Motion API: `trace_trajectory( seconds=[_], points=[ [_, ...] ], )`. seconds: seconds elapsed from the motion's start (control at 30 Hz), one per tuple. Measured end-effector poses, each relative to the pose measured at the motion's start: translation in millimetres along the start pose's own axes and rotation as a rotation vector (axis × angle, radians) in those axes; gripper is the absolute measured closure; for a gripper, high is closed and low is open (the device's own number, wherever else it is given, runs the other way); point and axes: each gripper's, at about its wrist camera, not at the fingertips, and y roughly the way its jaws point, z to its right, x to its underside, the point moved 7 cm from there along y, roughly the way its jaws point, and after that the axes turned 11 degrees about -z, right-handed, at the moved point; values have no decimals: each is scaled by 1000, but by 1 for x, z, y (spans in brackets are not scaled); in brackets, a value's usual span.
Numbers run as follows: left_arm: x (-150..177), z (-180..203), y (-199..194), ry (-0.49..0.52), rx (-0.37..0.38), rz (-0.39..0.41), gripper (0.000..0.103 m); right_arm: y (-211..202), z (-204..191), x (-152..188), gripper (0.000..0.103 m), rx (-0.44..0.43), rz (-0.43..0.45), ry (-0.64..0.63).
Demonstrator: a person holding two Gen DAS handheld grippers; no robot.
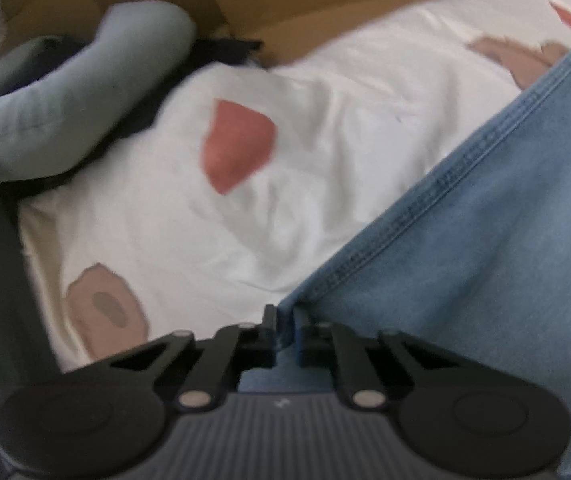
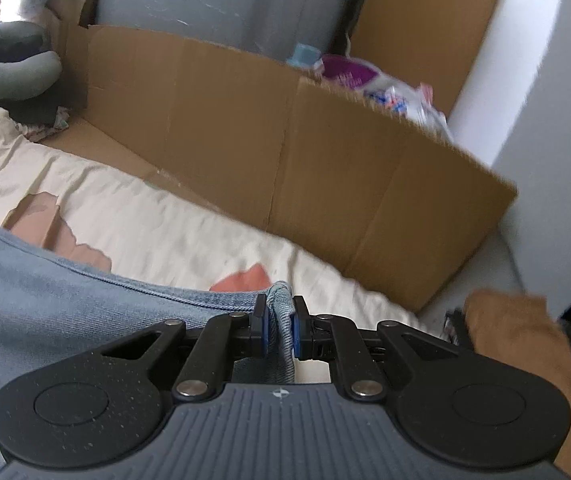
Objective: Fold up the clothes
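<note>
Denim garment [image 1: 485,280], soft yet heavy, hangs limp between left gripper [image 1: 284,320] and right gripper [image 2: 279,320], each clamped on its stitched hem over the bed sheet [image 1: 325,120].

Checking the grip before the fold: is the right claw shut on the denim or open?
Shut. The right claw pinches a bunched hem of the blue denim garment between its blue pads.

A home bedroom; patterned bedsheet [image 1: 189,208], neck pillow [image 2: 9,66], cardboard boxes [image 2: 285,152].
</note>
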Motion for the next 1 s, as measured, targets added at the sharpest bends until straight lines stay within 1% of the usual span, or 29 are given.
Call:
trace_trajectory(
  seconds=[0.1,0.2,0.33,0.43,0.47,0.5,0.57,0.6,0.67,0.73,0.8,0.83,0.87,0.93,0.97,1.0],
  points=[
    [-7,-10,-12,-41,-12,41,97,0,3,-13,93,15,20,-25],
    [-19,-19,-14,-64,-28,60,97,1,4,-28,93,36,40,-66],
    [-29,-24,-12,-78,-45,62,97,9,5,-46,93,58,56,-114],
    [-34,-30,-7,-117,-35,61,98,21,4,-61,93,75,59,-144],
    [-35,-32,-5,-134,-32,60,99,25,4,-66,93,80,58,-153],
    [-37,-35,-3,-150,-32,61,102,29,4,-71,93,85,57,-163],
    [-40,-39,2,-182,-31,62,102,40,4,-78,93,96,48,-181],
    [-42,-42,5,-205,-43,56,103,46,4,-81,93,97,39,-180],
    [-42,-52,8,-249,-65,45,103,61,6,-85,93,96,18,-171],
    [-39,-62,6,-281,-63,52,103,76,8,-86,93,93,-8,-155],
    [-33,-72,1,-295,-69,52,99,92,6,-81,92,89,-40,-158],
    [-28,-76,-2,-288,-78,47,98,98,5,-79,91,86,-56,-156],
    [-24,-80,-5,-280,-88,40,97,103,4,-76,88,84,-72,-154],
    [-13,-88,-11,-263,-100,22,95,108,7,-73,78,89,-89,-124],
    [-7,-91,-13,-256,-103,13,95,109,9,-72,76,92,-94,-107],
    [-2,-94,-15,-245,-107,1,92,110,12,-70,74,85,-100,-86]
  ],
)
